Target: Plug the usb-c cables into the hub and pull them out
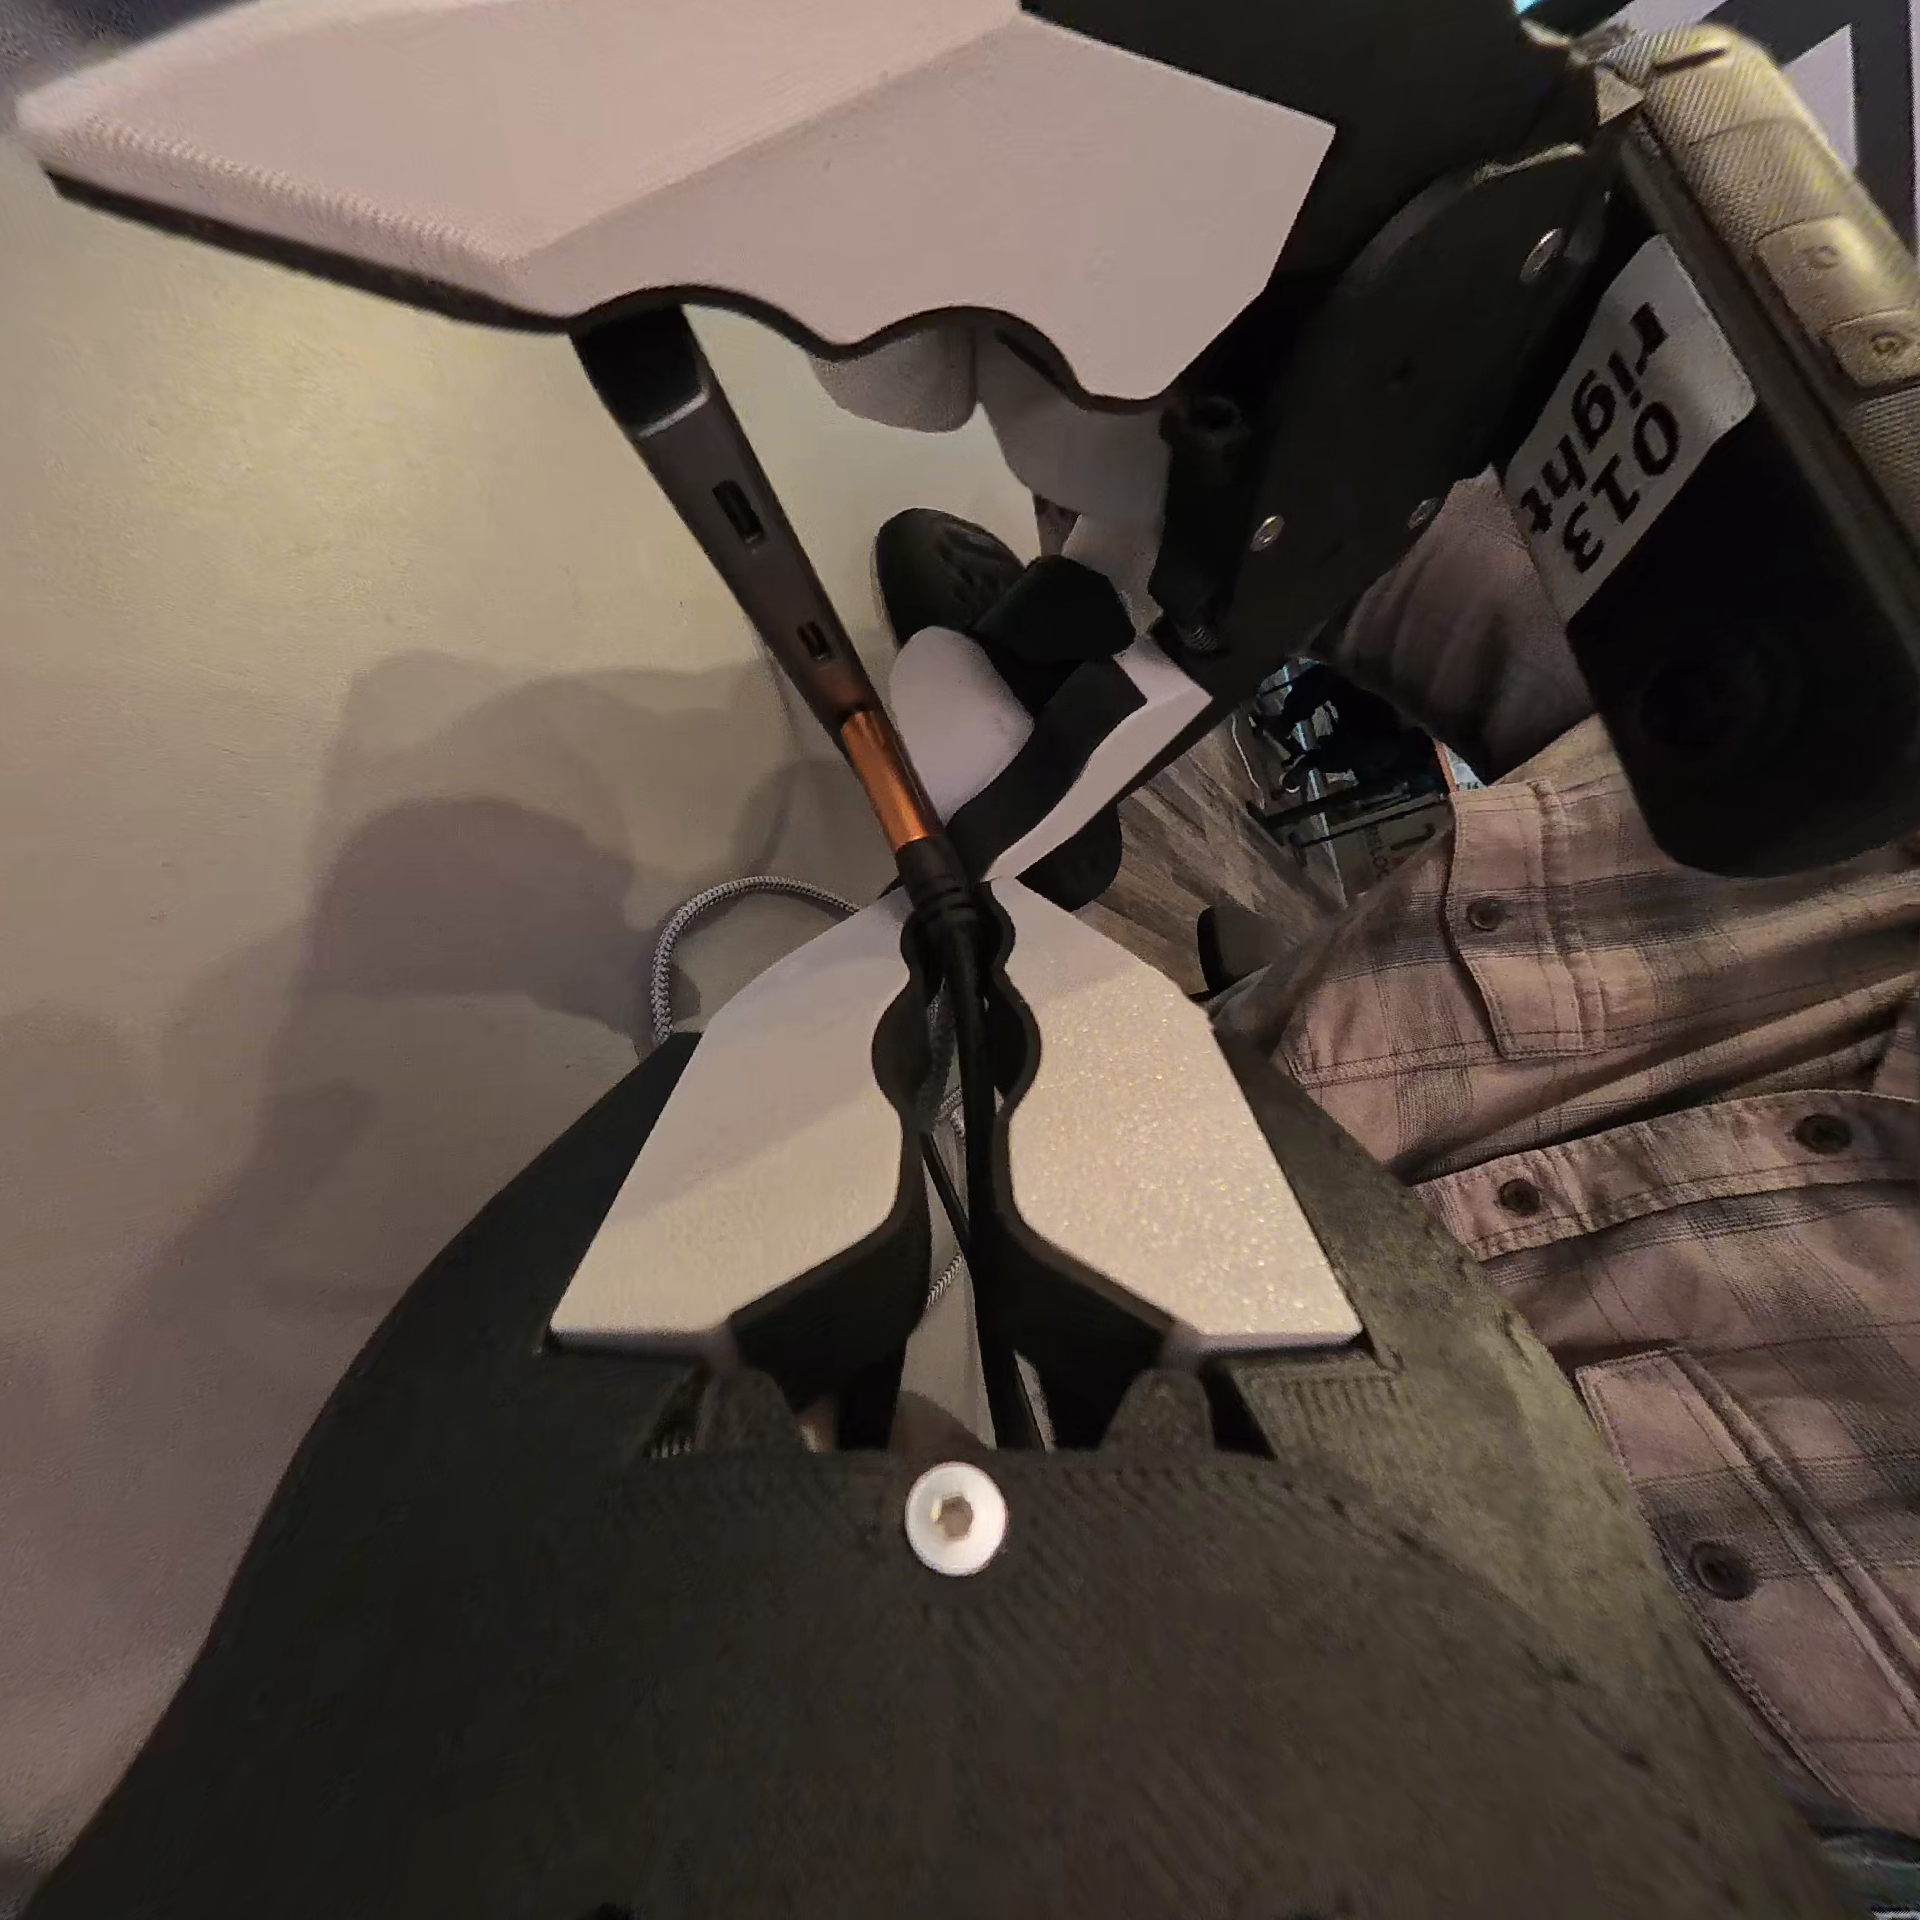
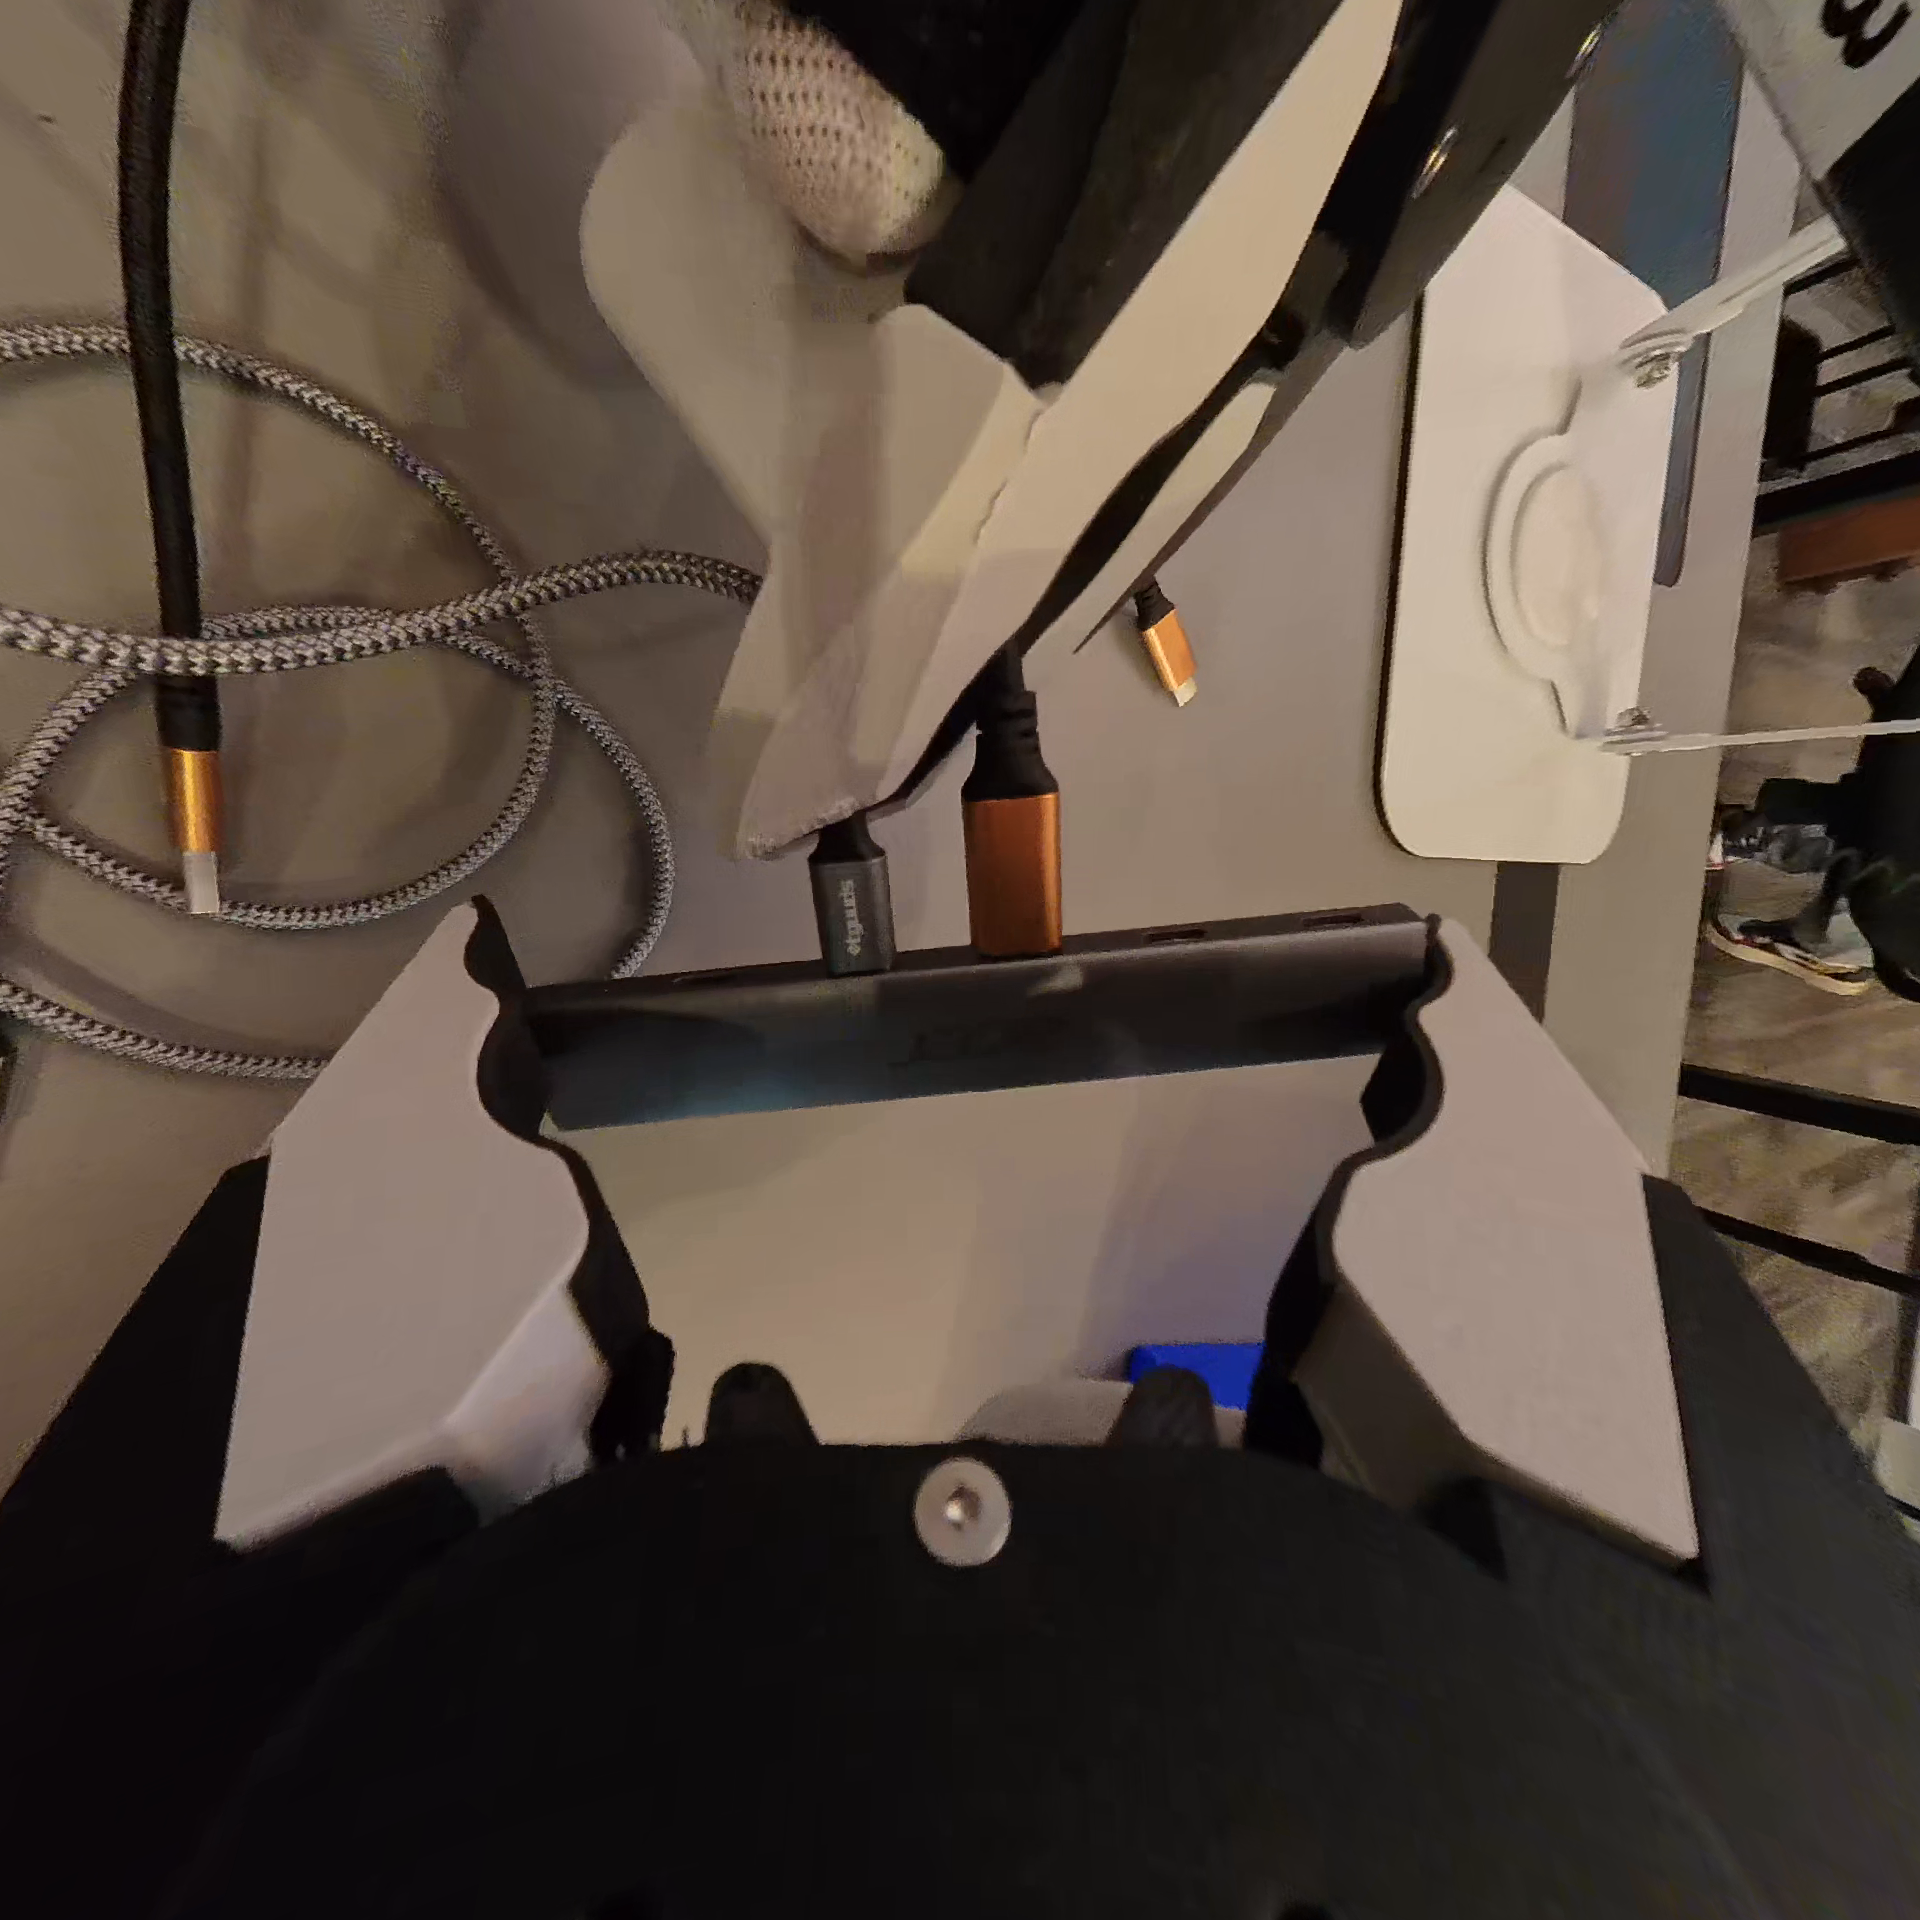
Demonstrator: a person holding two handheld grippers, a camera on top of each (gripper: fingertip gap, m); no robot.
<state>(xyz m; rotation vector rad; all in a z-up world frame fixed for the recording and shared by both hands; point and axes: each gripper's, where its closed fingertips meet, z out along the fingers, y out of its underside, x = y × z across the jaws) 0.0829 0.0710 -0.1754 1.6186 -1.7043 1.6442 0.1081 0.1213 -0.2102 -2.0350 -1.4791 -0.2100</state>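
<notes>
Pale tabletop, right gripper fingers clamp lettered hub, left gripper pinches black cable (orange plug).

Pale table top. Grey braided cable coiled on it, left of white stand base. Loose orange-tipped plug between them.

An office or lab: pale desk; white stand base; wood-look floor beyond.
</notes>
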